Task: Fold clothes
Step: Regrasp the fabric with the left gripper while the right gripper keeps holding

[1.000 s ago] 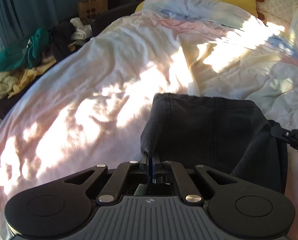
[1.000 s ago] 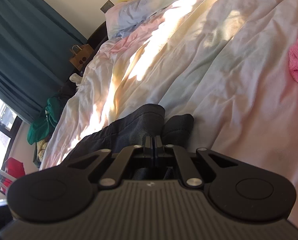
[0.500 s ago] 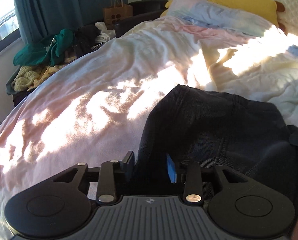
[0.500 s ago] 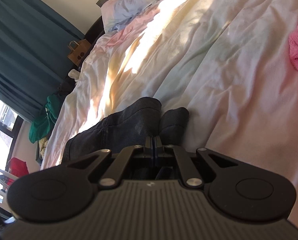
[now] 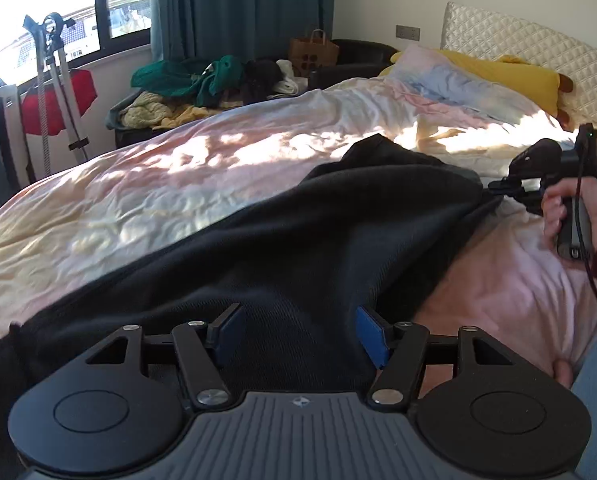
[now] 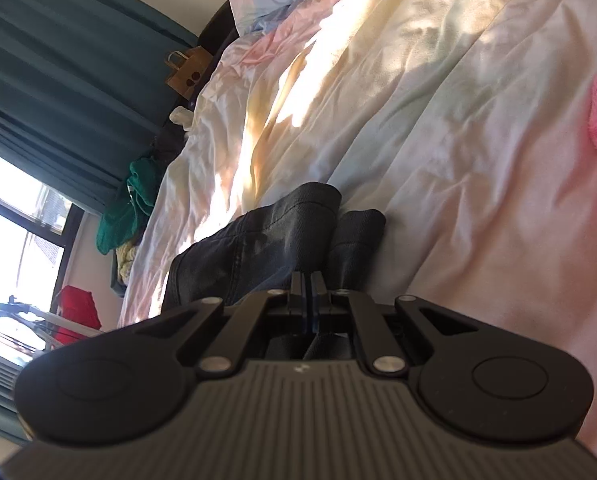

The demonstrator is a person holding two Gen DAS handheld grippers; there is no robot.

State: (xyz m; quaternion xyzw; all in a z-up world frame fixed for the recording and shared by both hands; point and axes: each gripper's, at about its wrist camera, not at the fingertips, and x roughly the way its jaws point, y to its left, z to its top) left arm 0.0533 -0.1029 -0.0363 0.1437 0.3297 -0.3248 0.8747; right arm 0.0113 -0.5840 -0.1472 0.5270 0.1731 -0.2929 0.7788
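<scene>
Left gripper jaws opening above the dark trousers; right gripper pinches their far hem; slack cloth may bunch.

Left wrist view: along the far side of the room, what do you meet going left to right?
Red cloth on the stand → green garment on the clothes pile → brown paper bag → yellow pillow.

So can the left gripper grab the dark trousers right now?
Probably yes: the left gripper hangs over the dark trousers, its jaws opening, cloth beneath, nothing in between. The right gripper pinches the far end.
</scene>
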